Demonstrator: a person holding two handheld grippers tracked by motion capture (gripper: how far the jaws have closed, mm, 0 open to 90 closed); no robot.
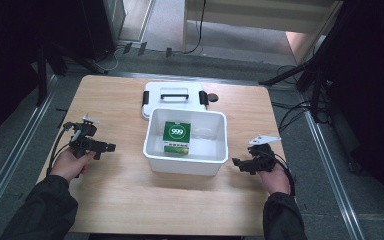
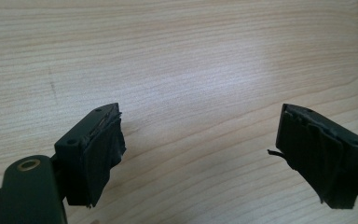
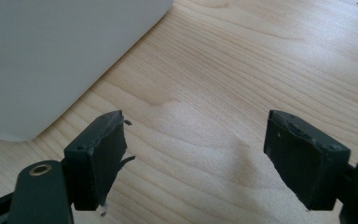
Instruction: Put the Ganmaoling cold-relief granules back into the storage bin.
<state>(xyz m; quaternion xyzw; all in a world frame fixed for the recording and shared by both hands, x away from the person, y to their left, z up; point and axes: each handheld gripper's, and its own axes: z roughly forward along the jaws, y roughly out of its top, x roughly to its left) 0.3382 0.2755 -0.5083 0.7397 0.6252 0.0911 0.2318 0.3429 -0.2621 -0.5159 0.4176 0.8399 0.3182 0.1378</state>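
Your left gripper [image 1: 111, 147] sits over bare wood on the table [image 1: 115, 200], well in from its left edge, with open room between it and the white bin [image 1: 186, 162]; its jaws are spread wide, holding nothing. The bin stands mid-table with a green box [image 1: 177, 136] inside, and its lid [image 1: 172, 97] lies just behind, touching the far wall. Your right gripper [image 1: 235, 162] hovers just beside the bin's right corner, near the table's right edge, jaws wide apart and empty.
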